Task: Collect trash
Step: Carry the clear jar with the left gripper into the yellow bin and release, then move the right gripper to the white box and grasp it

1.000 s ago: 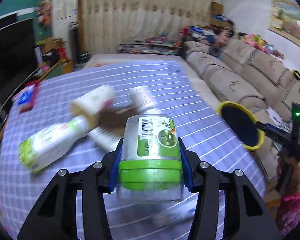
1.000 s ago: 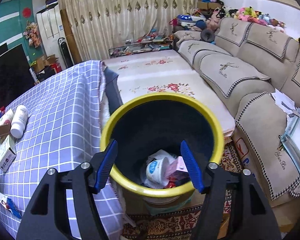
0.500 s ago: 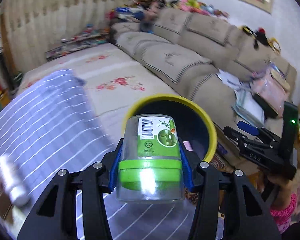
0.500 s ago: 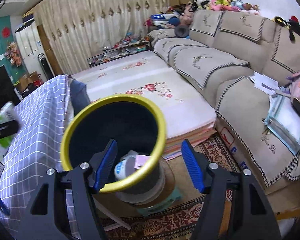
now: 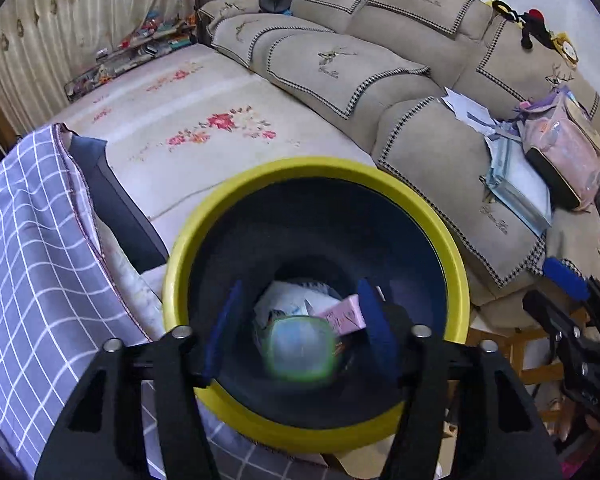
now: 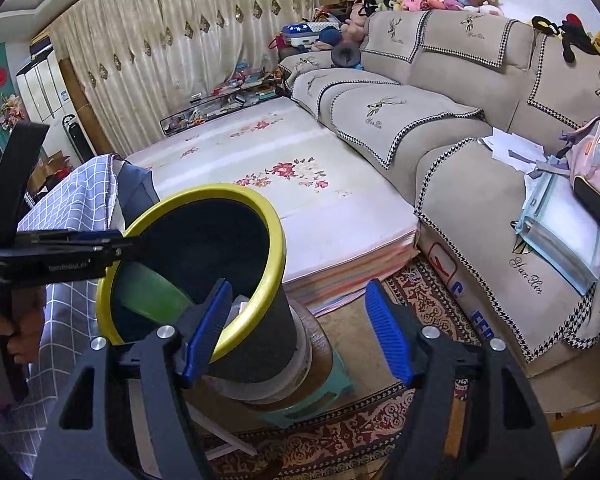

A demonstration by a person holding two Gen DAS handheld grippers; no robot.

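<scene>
In the left wrist view the left gripper hangs over the mouth of the bin, its blue fingers spread wide with nothing between them. Just beyond the fingertips the jar, a blurred pale shape with a green edge, is inside the bin and apart from both fingers. Beside it lie a pink carton and white scraps of paper at the bottom. The bin has a yellow rim and a dark inner wall. To its left a checked cloth drapes down over a table edge. Behind the bin lies a floral mat, and beyond it a beige sofa carrying papers and a pink bag.

In the right wrist view the right gripper is held beside the bin, fingers apart and empty; its left finger overlaps the rim in the picture, though contact cannot be told. The jar's green side shows inside the bin. The left gripper reaches in over the far rim. The bin stands on a green stool on a patterned rug. Curtains close off the back wall.
</scene>
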